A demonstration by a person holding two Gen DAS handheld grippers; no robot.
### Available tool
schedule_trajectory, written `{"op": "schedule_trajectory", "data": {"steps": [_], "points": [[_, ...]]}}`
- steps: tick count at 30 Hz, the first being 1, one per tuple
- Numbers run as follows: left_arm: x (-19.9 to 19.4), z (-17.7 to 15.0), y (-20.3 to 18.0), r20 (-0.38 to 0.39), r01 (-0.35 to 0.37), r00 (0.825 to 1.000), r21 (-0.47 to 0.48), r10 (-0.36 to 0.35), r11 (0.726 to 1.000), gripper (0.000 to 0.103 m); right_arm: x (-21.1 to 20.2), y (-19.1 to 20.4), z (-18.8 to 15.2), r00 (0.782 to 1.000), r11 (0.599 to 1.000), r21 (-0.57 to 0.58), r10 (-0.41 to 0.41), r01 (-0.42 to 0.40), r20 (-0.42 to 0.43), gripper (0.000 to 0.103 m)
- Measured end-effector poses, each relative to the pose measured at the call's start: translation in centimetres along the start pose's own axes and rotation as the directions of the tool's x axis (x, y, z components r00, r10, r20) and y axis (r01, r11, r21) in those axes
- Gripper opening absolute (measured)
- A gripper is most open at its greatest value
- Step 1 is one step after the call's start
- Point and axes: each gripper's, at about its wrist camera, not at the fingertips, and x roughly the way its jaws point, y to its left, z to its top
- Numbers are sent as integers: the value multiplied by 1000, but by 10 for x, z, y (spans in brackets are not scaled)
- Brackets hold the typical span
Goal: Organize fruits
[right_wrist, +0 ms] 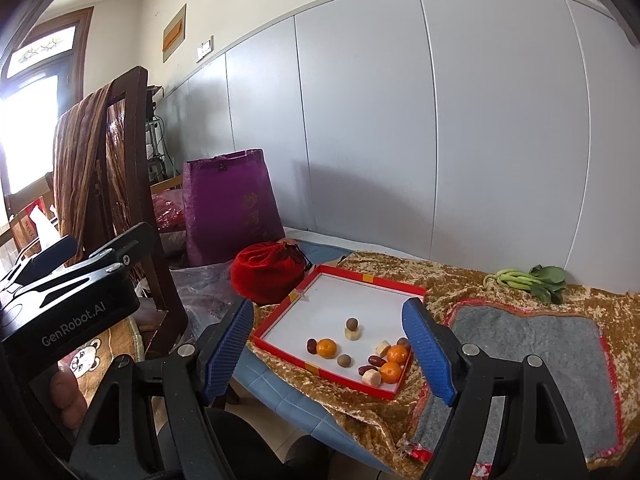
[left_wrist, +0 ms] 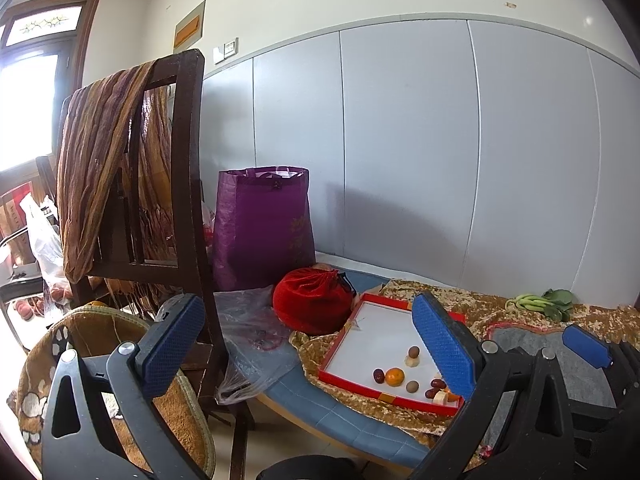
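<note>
Both claws hover short of the counter, empty, so the step in hand looks like the first reach into the red-rimmed tray (right_wrist: 280, 314), where all the fruit sits loose on the white floor. Going left to right: the left claw (left_wrist: 308, 344) stands released, pads wide, nothing between them; it points left of the tray, toward the red velvet pouch (right_wrist: 266, 274), and is best kept clear of the other arm. In the tray's near half the leftmost pieces are a dark red date touching a mandarin (right_wrist: 326, 348), with a brown longan (right_wrist: 352, 324) on a pale banana slice just behind and another longan (right_wrist: 343, 360) nearer the front rim. Further right, crowded into the near right corner, lie two more mandarins (right_wrist: 394, 362), several dates and two banana slices (tight enough that a pad could nudge a neighbour). The right claw (right_wrist: 330, 350) is likewise spread and empty, framing the tray. I would start with the isolated front longan or the left mandarin, come down steeply, and close gently, since round fruit rolls and banana bruises. The grey mat (right_wrist: 532, 344) lies right of the tray, a likely sorting spot.
</note>
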Motion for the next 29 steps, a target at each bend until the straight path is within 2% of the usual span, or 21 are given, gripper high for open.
{"op": "schedule_trajectory", "data": {"steps": [10, 21, 29], "points": [[9, -15, -16, -61, 30, 998, 42, -27, 999, 103, 7, -17, -11, 997, 998, 41, -46, 49, -57, 79], [20, -20, -29, -85, 25, 996, 56, -20, 998, 103, 17, -25, -11, 995, 995, 79, -57, 63, -82, 79], [34, -23, -42, -113, 46, 993, 73, -37, 996, 103, 27, -37, -12, 993, 992, 101, -63, 73, -98, 79]]}}
